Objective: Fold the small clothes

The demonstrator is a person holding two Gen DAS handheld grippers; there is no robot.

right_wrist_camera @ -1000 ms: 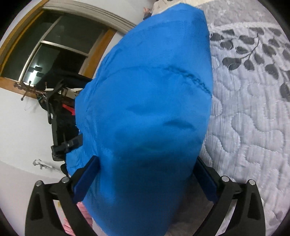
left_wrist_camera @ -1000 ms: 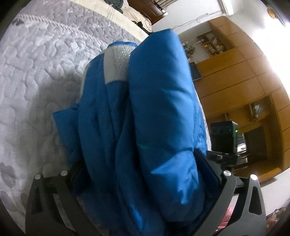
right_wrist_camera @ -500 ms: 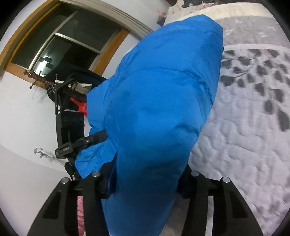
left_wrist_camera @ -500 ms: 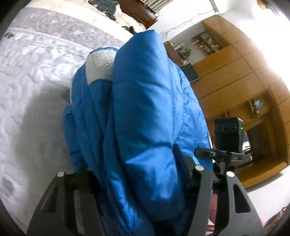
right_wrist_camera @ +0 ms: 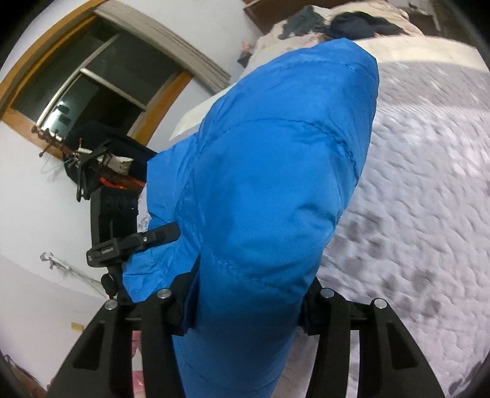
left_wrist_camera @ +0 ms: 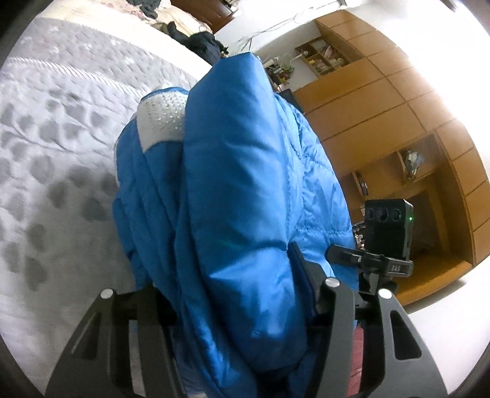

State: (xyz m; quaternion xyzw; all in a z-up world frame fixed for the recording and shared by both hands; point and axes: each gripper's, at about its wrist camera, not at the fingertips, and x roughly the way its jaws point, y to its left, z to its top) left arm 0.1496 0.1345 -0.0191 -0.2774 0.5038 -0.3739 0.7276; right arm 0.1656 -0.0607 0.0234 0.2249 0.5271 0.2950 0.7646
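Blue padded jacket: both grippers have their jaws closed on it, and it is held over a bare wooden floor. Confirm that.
Wrong on one point: the blue padded jacket is held over a grey quilted bedspread, as the right wrist view shows. Both the left gripper and right gripper have their jaws closed on it.

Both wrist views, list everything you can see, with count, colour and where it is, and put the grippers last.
Padded jacket: one, bright blue with a white dotted patch, bunched between both grippers above the bed.
Quilted bedspread: one, grey with darker leaf marks, under the jacket.
Loose clothes: a dark pile, count unclear, far end of the bed.
Wooden cabinets: tan, with open shelves, along the wall in the left wrist view.
Window: one, dark panes in a wood frame, in the right wrist view.
Left gripper: one, black, shut on the jacket.
Right gripper: one, black, shut on the jacket.
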